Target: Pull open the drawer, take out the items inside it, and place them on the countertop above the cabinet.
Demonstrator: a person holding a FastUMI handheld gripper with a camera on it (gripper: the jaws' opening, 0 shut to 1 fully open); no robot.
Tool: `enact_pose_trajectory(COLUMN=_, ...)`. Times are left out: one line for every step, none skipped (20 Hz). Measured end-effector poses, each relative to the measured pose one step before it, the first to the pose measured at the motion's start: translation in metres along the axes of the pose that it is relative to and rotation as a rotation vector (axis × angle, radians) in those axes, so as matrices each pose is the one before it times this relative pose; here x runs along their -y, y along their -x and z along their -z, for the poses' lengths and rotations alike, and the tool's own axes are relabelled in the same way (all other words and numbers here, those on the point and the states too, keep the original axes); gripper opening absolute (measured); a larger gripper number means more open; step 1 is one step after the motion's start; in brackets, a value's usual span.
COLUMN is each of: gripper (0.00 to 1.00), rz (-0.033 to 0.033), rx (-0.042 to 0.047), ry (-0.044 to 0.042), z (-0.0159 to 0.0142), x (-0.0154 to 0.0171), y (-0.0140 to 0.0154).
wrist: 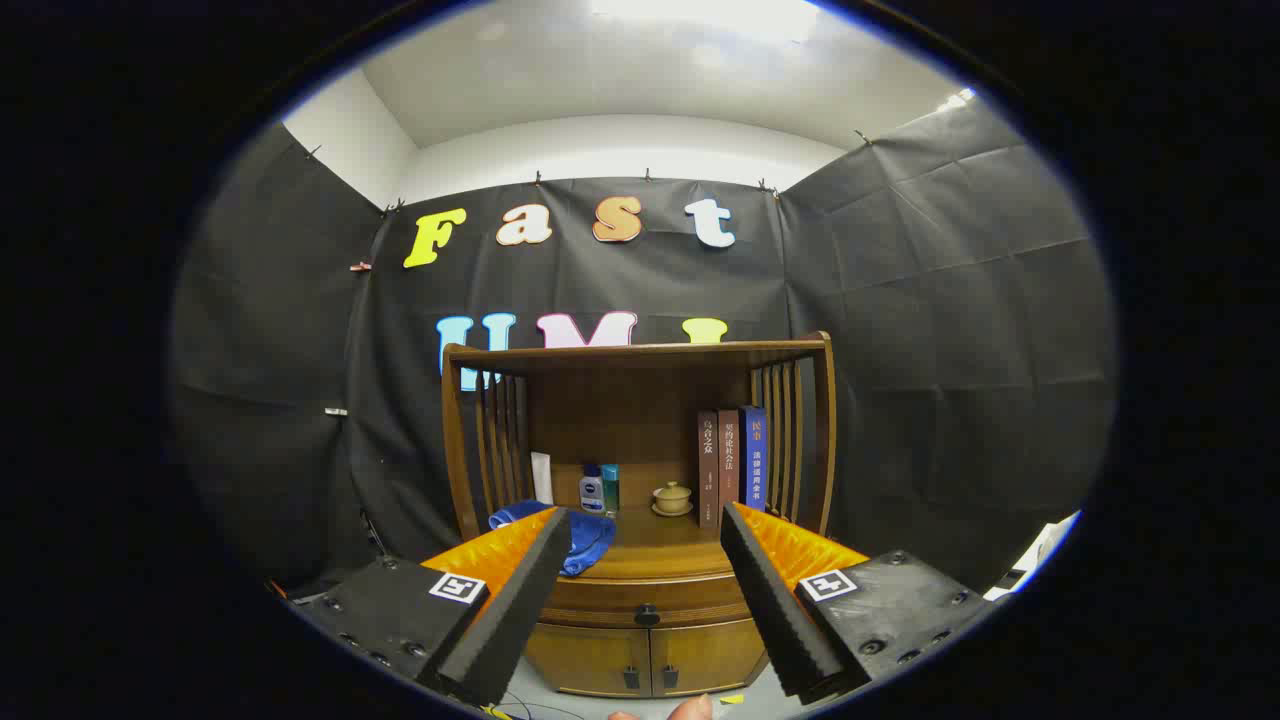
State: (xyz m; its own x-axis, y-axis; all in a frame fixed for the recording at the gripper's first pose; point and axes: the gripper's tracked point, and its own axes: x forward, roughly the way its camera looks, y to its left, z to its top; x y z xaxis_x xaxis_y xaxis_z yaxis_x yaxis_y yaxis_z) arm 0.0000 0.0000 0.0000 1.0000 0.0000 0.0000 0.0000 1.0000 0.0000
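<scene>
A wooden cabinet (640, 560) stands ahead of me against the black cloth wall. Its drawer (650, 598) sits shut under the countertop (665, 550), with a small dark knob (647, 614) at its middle. My gripper (640, 530) is open, fingers spread wide with nothing between them, and the drawer front shows through the gap beyond the tips. The left finger (515, 610) and right finger (775, 610) carry black ridged pads. The drawer's contents are hidden.
On the countertop lie a blue cloth (590, 540), a white and blue bottle (592, 490), a teal box (610, 488), a small lidded cup (672, 497) and three upright books (732, 465). Two small doors (650, 655) sit below the drawer. A fingertip (690, 708) shows below.
</scene>
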Motion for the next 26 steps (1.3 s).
enact_pose_trajectory(gripper=0.98, rz=-0.00022, rx=-0.00436, ry=-0.00306, z=0.00170, x=0.00077, y=0.00011)
enact_pose_trajectory(gripper=0.98, rz=-0.00260, rx=-0.00621, ry=-0.00392, z=0.00179, x=-0.00015, y=-0.00030)
enact_pose_trajectory(gripper=0.98, rz=-0.00084, rx=-0.00537, ry=-0.00302, z=0.00154, x=0.00018, y=-0.00006)
enact_pose_trajectory(gripper=0.98, rz=0.00046, rx=-0.00186, ry=-0.00111, z=0.00051, x=0.00099, y=0.00026)
enact_pose_trajectory(gripper=0.98, rz=0.00216, rx=0.00077, ry=-0.00011, z=-0.00016, x=0.00105, y=-0.00021)
enact_pose_trajectory(gripper=0.98, rz=0.00430, rx=0.00222, ry=-0.00028, z=-0.00108, x=0.00241, y=0.00041)
enact_pose_trajectory(gripper=0.98, rz=0.00282, rx=0.00378, ry=-0.00147, z=-0.00123, x=0.00151, y=0.00002)
enact_pose_trajectory(gripper=0.98, rz=0.00061, rx=0.00011, ry=-0.00305, z=-0.00067, x=-0.00029, y=-0.00016)
enact_pose_trajectory(gripper=0.98, rz=-0.00248, rx=-0.00238, ry=-0.00526, z=0.00057, x=-0.00068, y=0.00060)
enact_pose_trajectory(gripper=0.98, rz=-0.00335, rx=-0.00303, ry=-0.00459, z=0.00068, x=-0.00094, y=-0.00027)
enact_pose_trajectory(gripper=0.98, rz=-0.00203, rx=-0.00257, ry=-0.00044, z=0.00070, x=-0.00088, y=-0.00046)
enact_pose_trajectory(gripper=0.98, rz=-0.00126, rx=-0.00227, ry=0.00468, z=0.00042, x=0.00026, y=0.00059)
enact_pose_trajectory(gripper=0.98, rz=-0.00145, rx=-0.00094, ry=0.00732, z=0.00099, x=-0.00010, y=0.00059)
enact_pose_trajectory(gripper=0.98, rz=-0.00087, rx=0.00058, ry=0.00604, z=-0.00079, x=-0.00040, y=0.00035)
enact_pose_trajectory(gripper=0.98, rz=-0.00075, rx=0.00024, ry=0.00393, z=0.00003, x=-0.00028, y=-0.00046)
enact_pose_trajectory(gripper=0.98, rz=0.00002, rx=0.00176, ry=0.00255, z=-0.00025, x=-0.00066, y=-0.00030)
enact_pose_trajectory(gripper=0.98, rz=0.00230, rx=0.00062, ry=0.00240, z=0.00074, x=0.00073, y=-0.00062)
enact_pose_trajectory(gripper=0.98, rz=0.00486, rx=0.00177, ry=0.00284, z=0.00063, x=0.00088, y=-0.00313)
enact_pose_trajectory(gripper=0.98, rz=0.00012, rx=0.00431, ry=-0.00202, z=0.00090, x=0.00006, y=-0.00246)
enact_pose_trajectory(gripper=0.98, rz=-0.00302, rx=0.00461, ry=-0.01008, z=0.00269, x=-0.00143, y=-0.00327)
enact_pose_trajectory(gripper=0.98, rz=-0.00081, rx=0.00661, ry=-0.01713, z=0.00386, x=-0.00075, y=-0.00439)
enact_pose_trajectory(gripper=0.98, rz=0.00315, rx=0.00821, ry=-0.01734, z=0.00519, x=0.00102, y=-0.00617)
enact_pose_trajectory(gripper=0.98, rz=0.00671, rx=0.00889, ry=-0.01175, z=0.00695, x=0.00190, y=-0.00883)
enact_pose_trajectory(gripper=0.98, rz=0.00506, rx=0.00842, ry=-0.00296, z=0.01031, x=0.00180, y=-0.00936)
enact_pose_trajectory(gripper=0.98, rz=0.00118, rx=0.00224, ry=0.01150, z=0.01318, x=0.00138, y=-0.00894)
enact_pose_trajectory(gripper=0.98, rz=0.00124, rx=-0.00397, ry=0.02230, z=0.01912, x=0.00066, y=-0.00993)
